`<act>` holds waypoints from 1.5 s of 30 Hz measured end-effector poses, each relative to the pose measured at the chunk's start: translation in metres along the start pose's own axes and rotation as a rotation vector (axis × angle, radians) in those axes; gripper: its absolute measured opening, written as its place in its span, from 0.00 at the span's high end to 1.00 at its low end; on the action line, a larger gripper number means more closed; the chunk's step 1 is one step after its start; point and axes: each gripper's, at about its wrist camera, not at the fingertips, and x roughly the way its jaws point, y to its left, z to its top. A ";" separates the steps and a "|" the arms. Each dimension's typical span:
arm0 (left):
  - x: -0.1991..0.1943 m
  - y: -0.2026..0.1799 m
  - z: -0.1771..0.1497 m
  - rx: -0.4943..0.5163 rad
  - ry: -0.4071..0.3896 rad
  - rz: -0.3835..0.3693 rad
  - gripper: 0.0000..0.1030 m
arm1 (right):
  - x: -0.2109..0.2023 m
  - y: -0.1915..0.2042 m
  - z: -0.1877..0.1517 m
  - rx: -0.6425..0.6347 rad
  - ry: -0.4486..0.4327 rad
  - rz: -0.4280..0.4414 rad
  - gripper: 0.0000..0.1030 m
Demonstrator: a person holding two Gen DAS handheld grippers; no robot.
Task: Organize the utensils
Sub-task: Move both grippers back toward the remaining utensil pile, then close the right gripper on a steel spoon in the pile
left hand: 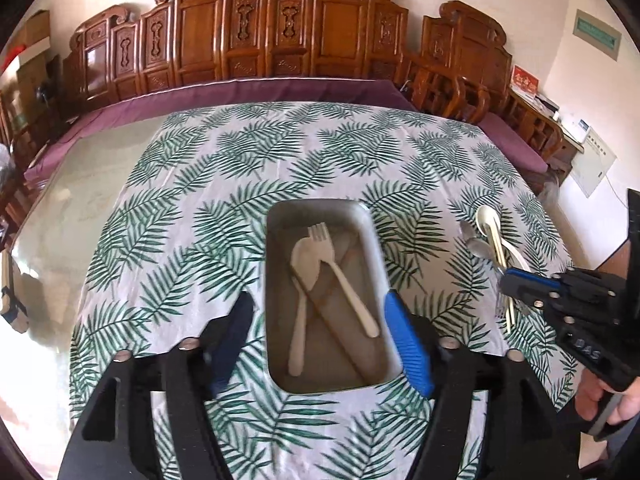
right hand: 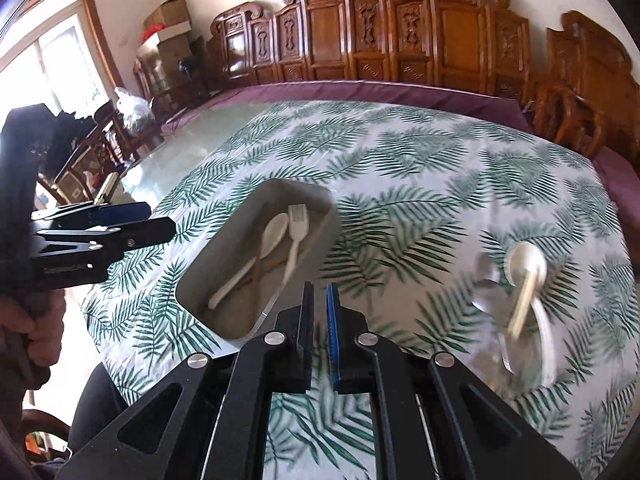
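Observation:
A grey rectangular tray (left hand: 276, 280) (right hand: 240, 216) sits on the leaf-print cloth. In it lie a cream fork (left hand: 344, 276) (right hand: 295, 240), a cream spoon (left hand: 300, 300) (right hand: 256, 260) and brown chopsticks (left hand: 336, 336). A loose pile of utensils lies to the right: a white spoon (left hand: 490, 220) (right hand: 524, 264), metal spoons (left hand: 476, 246) (right hand: 486, 304) and pale chopsticks (left hand: 500, 248) (right hand: 524, 304). My left gripper (left hand: 320, 344) is open, straddling the tray's near end. My right gripper (right hand: 320, 332) is nearly closed and empty, between tray and pile; it shows in the left wrist view (left hand: 508, 280) over the pile.
The cloth (left hand: 248, 152) covers part of a glass-topped table (left hand: 72, 208). A purple-cushioned carved wooden bench (left hand: 280, 40) runs along the back. Boxes (right hand: 168, 20) and a bag (right hand: 134, 110) stand at the far left by a window.

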 end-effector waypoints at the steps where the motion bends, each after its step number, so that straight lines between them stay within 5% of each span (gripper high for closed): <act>1: 0.002 -0.006 0.000 0.003 -0.001 0.001 0.28 | -0.007 -0.007 -0.004 0.005 -0.006 -0.013 0.91; 5: 0.009 -0.025 0.002 0.009 0.006 -0.021 0.25 | -0.024 -0.032 -0.016 0.025 -0.016 -0.052 0.80; 22: 0.062 -0.110 0.004 0.097 0.080 -0.095 0.25 | -0.035 -0.129 -0.058 0.132 0.031 -0.151 0.80; 37: 0.086 -0.123 -0.005 0.116 0.131 -0.105 0.25 | 0.050 -0.139 -0.034 0.056 0.160 -0.127 0.80; 45: 0.087 -0.120 -0.009 0.117 0.139 -0.105 0.25 | 0.091 -0.147 -0.026 0.002 0.234 -0.188 0.80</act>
